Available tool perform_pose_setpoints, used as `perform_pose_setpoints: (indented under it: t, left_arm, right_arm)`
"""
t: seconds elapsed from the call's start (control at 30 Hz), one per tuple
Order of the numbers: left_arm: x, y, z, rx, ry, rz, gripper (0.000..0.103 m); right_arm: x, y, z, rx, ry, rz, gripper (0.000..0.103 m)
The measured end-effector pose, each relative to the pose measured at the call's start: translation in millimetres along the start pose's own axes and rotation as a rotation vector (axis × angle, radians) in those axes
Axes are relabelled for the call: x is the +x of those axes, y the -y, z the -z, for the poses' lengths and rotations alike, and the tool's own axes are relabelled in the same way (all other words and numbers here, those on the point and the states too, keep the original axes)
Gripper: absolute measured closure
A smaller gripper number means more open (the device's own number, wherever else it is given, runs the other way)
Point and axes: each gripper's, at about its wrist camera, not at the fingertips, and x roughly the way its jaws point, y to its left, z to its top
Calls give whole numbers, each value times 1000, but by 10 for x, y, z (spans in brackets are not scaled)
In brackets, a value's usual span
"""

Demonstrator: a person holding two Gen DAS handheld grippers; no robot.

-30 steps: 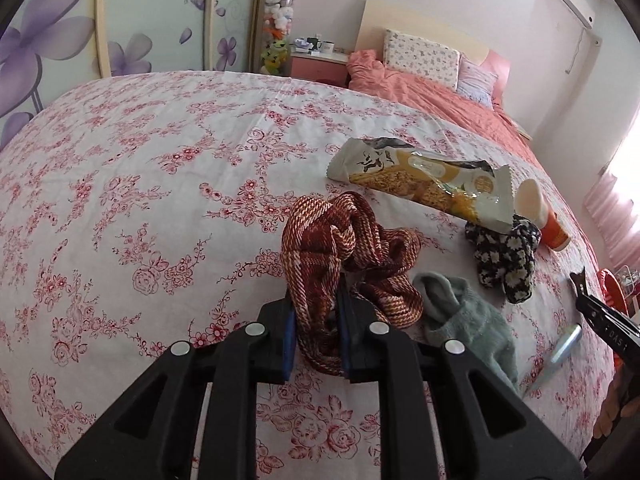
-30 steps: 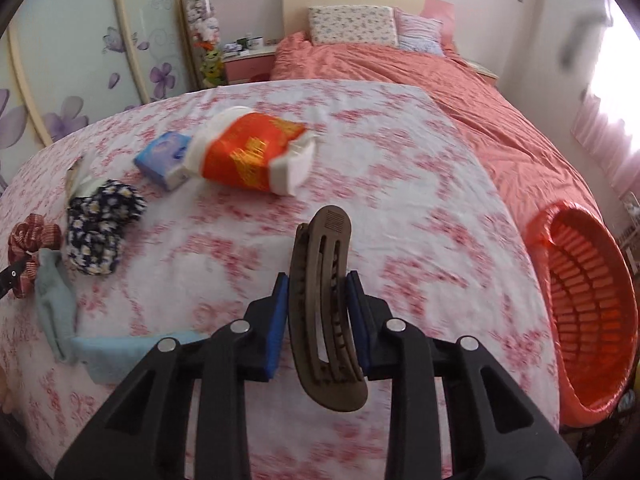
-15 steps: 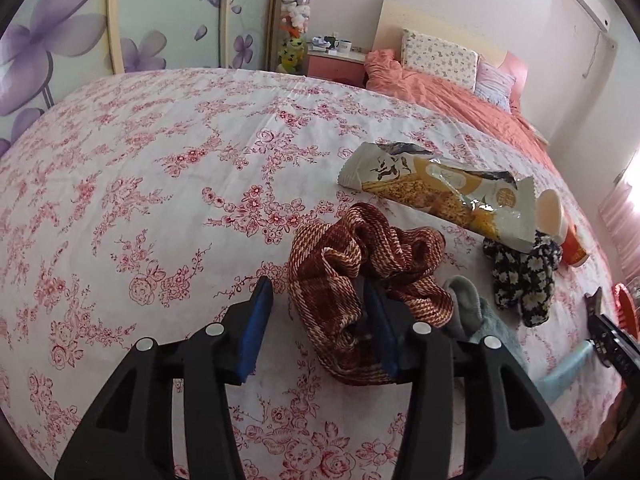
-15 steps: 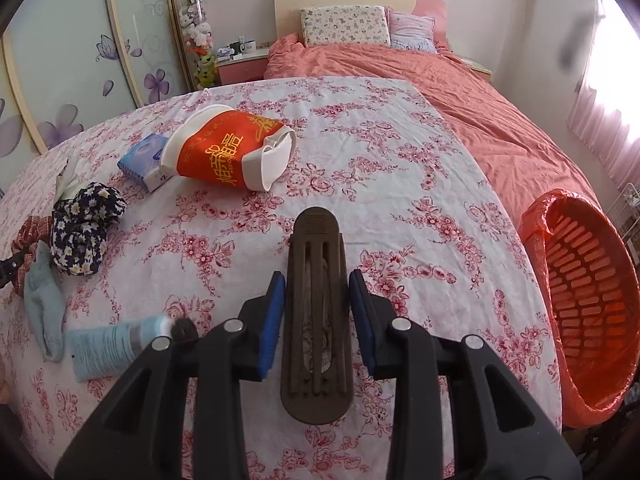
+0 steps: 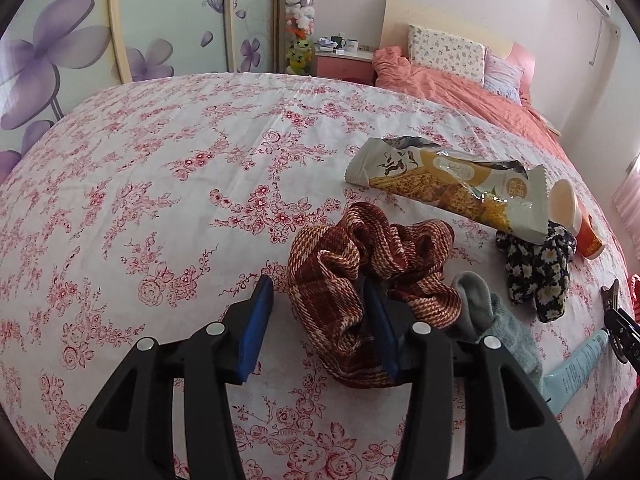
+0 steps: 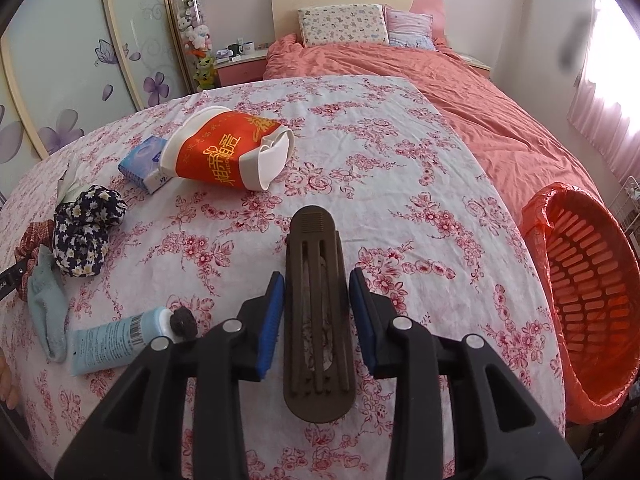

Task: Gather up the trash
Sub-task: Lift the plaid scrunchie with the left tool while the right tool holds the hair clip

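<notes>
My left gripper (image 5: 318, 324) is open; a brown plaid scrunchie (image 5: 370, 274) lies on the floral sheet between its fingers, against the right one. A torn snack wrapper (image 5: 448, 186) lies beyond it. My right gripper (image 6: 318, 316) is open around a brown hair clip (image 6: 318, 316) that lies flat on the sheet between the fingers. A crushed red and white paper cup (image 6: 228, 154) and a blue tissue pack (image 6: 144, 158) lie ahead to the left. An orange basket (image 6: 592, 296) lined with an orange bag stands at the bed's right edge.
A dark floral scrunchie (image 6: 84, 228), a pale blue sock (image 6: 48, 308) and a blue tube (image 6: 116, 340) lie on the left of the sheet. A salmon duvet (image 6: 460, 100) and pillows lie beyond. A wardrobe and nightstand stand behind.
Both grippers have opened. The left let go of the brown scrunchie, and the right let go of the hair clip, which now lies flat on the sheet.
</notes>
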Motion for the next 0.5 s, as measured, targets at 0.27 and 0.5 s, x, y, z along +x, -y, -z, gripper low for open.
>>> perform_pose_setpoints:
  t: [0.27,0.5]
  left_arm:
    - [2,-2,4,-4,1,5,55]
    - [0,-30,-2,-13,3,18,56]
  right_arm:
    - [-1,12,1,3,0,-5,69]
    - [-1,11,-3,3,1,-6,68]
